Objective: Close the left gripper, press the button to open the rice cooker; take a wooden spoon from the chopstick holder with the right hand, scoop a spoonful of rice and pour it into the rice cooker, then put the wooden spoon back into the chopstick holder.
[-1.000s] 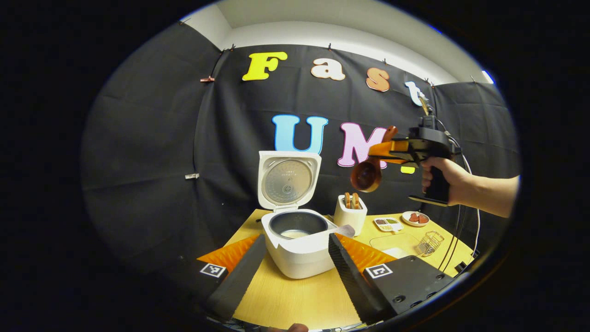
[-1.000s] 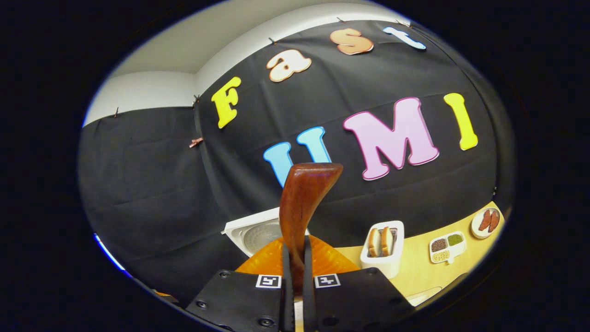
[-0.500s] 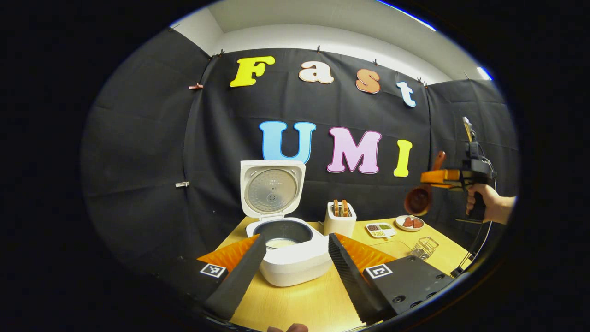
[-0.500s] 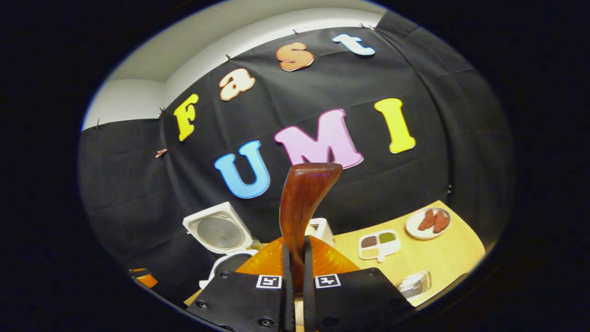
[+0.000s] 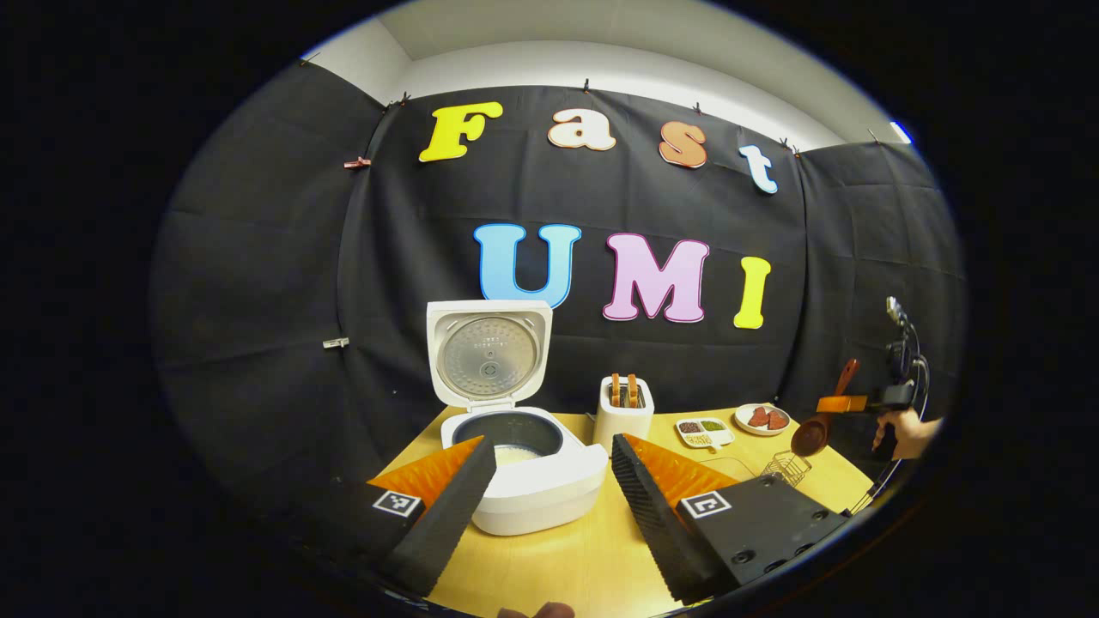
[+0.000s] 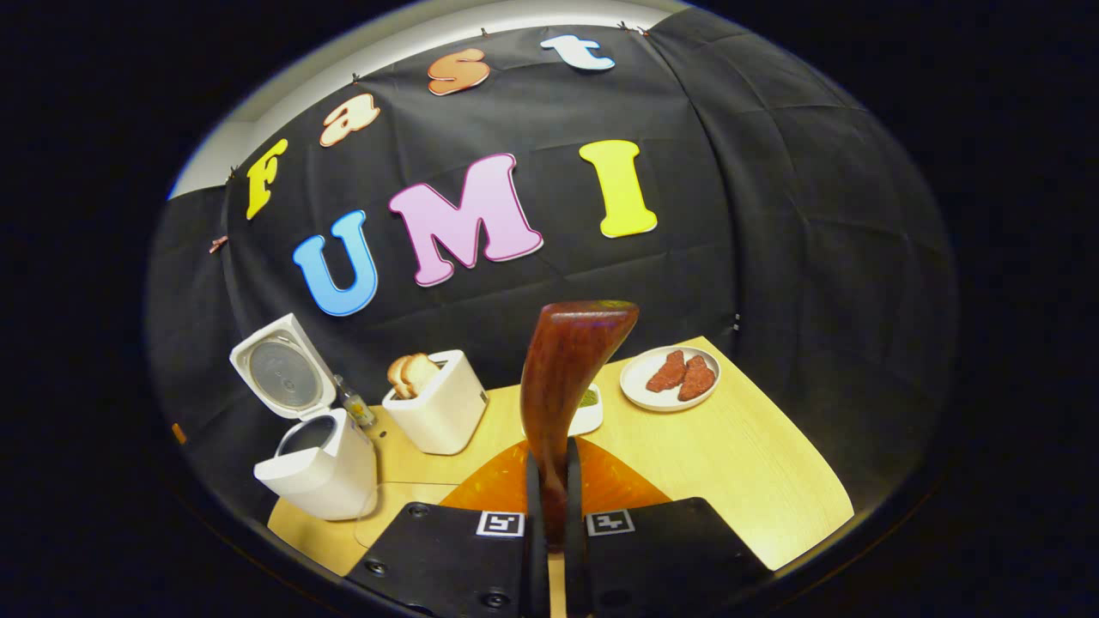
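Left gripper view. Left gripper: fingers spread wide, nothing between them, held low over the near edge of the wooden table. Rice cooker: white, lid raised upright, dark inner pot exposed with a pale layer at its bottom; stands on the table's left part, just beyond the fingertips. Toaster: white, two bread slices standing in it, right of the cooker. Divided dish of grains and a plate with red pieces: farther right, near the back wall. Wire chopstick holder: on the table's right side. Right gripper: at the far right, gripped by a hand, carrying the wooden spoon with the bowl hanging down, above and just right of the holder.

Right gripper view. Right gripper: jaws pinched on the wooden spoon's handle, which rises between them. Table below. Rice cooker, lid open, at far left; toaster beside it; plate with red pieces to the right. Divided dish partly hidden behind the handle.
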`<state>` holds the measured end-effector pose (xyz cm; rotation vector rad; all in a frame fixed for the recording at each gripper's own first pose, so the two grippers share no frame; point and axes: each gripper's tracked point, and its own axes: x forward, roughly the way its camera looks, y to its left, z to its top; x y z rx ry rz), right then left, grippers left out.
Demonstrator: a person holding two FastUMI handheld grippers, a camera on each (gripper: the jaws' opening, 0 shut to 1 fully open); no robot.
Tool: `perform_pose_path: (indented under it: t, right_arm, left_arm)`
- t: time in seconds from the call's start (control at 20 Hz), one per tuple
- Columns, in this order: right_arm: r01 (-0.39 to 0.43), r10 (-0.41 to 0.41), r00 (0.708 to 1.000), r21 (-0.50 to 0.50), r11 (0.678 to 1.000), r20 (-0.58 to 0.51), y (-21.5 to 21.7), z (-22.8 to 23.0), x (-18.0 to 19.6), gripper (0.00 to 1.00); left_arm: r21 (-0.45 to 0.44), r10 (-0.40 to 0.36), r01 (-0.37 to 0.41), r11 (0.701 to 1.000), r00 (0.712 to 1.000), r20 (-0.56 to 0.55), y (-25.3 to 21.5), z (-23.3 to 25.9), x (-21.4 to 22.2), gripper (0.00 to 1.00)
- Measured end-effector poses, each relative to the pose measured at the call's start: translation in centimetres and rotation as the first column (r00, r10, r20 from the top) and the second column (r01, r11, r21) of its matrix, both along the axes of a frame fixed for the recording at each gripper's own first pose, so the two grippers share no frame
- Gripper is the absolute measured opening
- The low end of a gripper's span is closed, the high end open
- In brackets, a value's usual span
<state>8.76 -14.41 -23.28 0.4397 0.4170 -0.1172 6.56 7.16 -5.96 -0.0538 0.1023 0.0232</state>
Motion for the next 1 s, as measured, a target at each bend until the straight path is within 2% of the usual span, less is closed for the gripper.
perform_pose_path:
  t: [0.35, 0.6, 0.75, 0.95, 1.0]
  right_arm:
    - [-0.005, 0.007, 0.994, 0.019, 1.0, -0.112, -0.6, -7.5, 1.5, 0.12]
    - [-0.011, 0.027, 0.98, 0.084, 0.996, -0.198, 0.2, -11.9, 1.7, 0.12]
    - [0.002, 0.015, 0.973, 0.072, 0.997, -0.231, -0.7, -13.2, 1.5, 0.14]
    - [0.005, 0.018, 0.975, 0.106, 0.994, -0.219, -1.0, -12.9, 1.5, 0.2]
    - [0.018, 0.008, 0.975, 0.112, 0.994, -0.22, -1.2, -12.7, 1.4, 0.25]
  left_arm:
    - [0.007, 0.031, -0.031, 0.999, 0.999, -0.019, -2.1, 0.8, 0.0, 0.94]
    - [0.025, 0.067, -0.066, 0.998, 0.997, -0.024, -2.3, 1.4, 0.0, 0.94]
    - [0.035, 0.071, -0.07, 0.997, 0.997, -0.027, -2.5, 1.5, 0.2, 0.94]
    - [0.039, 0.076, -0.076, 0.996, 0.997, -0.017, -2.4, 1.8, 0.6, 0.94]
    - [0.038, 0.073, -0.073, 0.997, 0.997, -0.015, -2.5, 1.9, 0.7, 0.94]
